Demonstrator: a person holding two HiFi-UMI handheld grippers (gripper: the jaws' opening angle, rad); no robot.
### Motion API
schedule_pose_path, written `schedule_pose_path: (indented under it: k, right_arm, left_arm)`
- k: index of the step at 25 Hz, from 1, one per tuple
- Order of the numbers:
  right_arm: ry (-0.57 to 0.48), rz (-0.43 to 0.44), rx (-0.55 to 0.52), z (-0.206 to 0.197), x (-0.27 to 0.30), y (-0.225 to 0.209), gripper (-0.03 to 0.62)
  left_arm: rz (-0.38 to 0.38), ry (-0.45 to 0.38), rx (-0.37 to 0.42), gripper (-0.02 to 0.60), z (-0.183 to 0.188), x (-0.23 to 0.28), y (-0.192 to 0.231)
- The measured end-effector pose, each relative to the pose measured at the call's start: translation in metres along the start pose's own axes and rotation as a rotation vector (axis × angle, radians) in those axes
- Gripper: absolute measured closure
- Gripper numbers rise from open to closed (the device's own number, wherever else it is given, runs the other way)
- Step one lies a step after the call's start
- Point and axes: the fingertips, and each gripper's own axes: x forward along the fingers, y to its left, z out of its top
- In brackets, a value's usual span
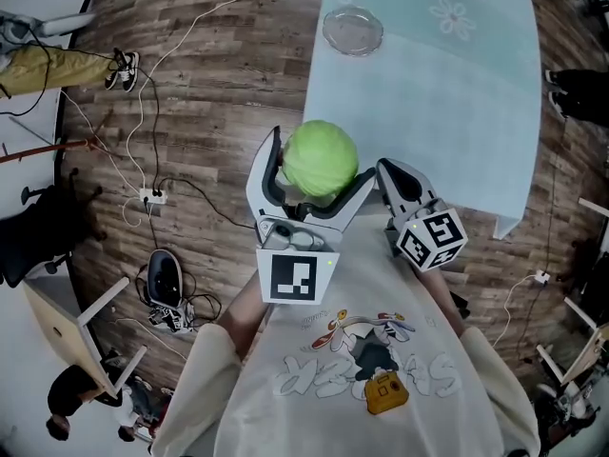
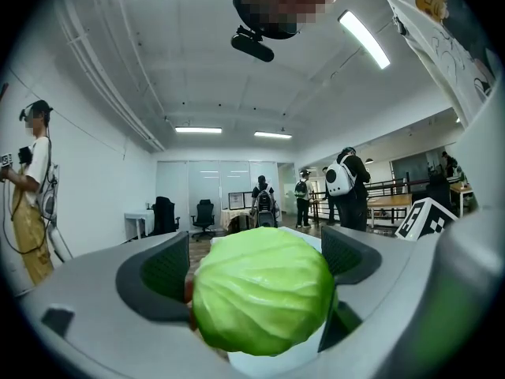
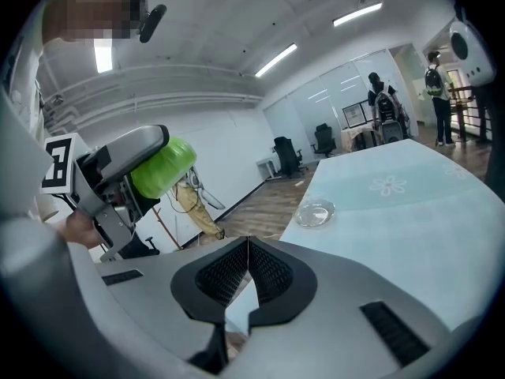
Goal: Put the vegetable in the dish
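clamping the cabbage between both jaws, the left gripper holds it in the air short of the table, probably so the round head cannot roll. the right gripper, jaws together and empty, hangs just beside. the glass dish waits well apart near the table's far corner.

Bench: covered with a pale blue, flower-printed cloth.
Floor: dark wood planks.
Power strip: white, on the floor, left of the bench.
Office chairs: black, by the far wall.
Ceiling lights: lit.
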Motion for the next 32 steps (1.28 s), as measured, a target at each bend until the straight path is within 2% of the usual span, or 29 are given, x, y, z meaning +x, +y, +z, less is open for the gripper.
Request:
schedule_pose_path:
  k: [7,17,22,26,32]
  right_arm:
    - [0.023,0.015,-0.012,0.027,0.027,-0.038,0.574]
    - [0.102,0.083,-0.03,0.041,0.081,-0.079,0.574]
    - [0.132,0.068,-0.051,0.039,0.103,-0.107,0.574]
    - [0.145,0.024,-0.044,0.037,0.125,-0.14,0.574]
    - [0.162,-0.001,0.015,0.031,0.147,-0.17,0.574]
  left_arm:
    - [0.004,0.03,-0.011,0.051,-0.01,0.052,0.012]
    - [0.016,0.111,-0.056,0.051,-0.053,0.132,0.027]
    - [0.014,0.193,-0.075,0.051,-0.088,0.165,0.032]
    - [0.02,0.281,-0.101,0.051,-0.124,0.198,0.039]
    - [0.019,0.324,-0.123,0.051,-0.174,0.249,0.046]
